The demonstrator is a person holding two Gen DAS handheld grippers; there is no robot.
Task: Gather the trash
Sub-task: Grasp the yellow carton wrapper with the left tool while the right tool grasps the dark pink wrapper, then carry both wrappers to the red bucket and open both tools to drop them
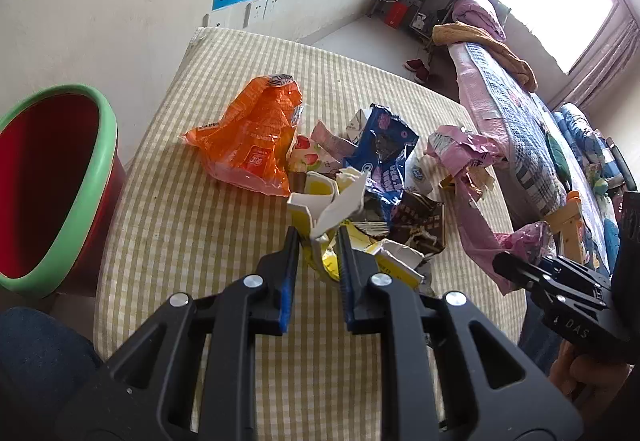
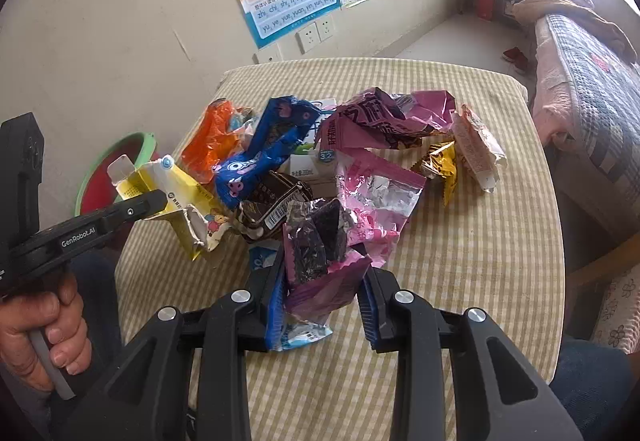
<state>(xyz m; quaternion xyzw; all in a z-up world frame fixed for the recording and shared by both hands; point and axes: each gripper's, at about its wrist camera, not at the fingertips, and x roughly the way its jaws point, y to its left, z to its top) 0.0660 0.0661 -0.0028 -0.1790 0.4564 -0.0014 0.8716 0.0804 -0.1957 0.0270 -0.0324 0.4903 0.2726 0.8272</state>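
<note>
Left claw (image 1: 318,237) clamped on a torn yellow-and-white carton (image 1: 324,209), near edge of the trash pile. Right claw (image 2: 324,273) clamped on a crumpled purple wrapper (image 2: 320,261), a blue-white wrapper (image 2: 300,333) hanging under it. Rest of pile sits mid-desk on the checked desk cloth (image 1: 180,233): orange bag (image 1: 248,137), blue cookie wrapper (image 1: 380,157), pink wrappers (image 2: 376,193), small yellow wrapper (image 2: 440,165). Red bin with green rim (image 1: 60,181) stands off the desk's left edge, by the wall. My hand (image 2: 36,325) grips the left claw's handle.
</note>
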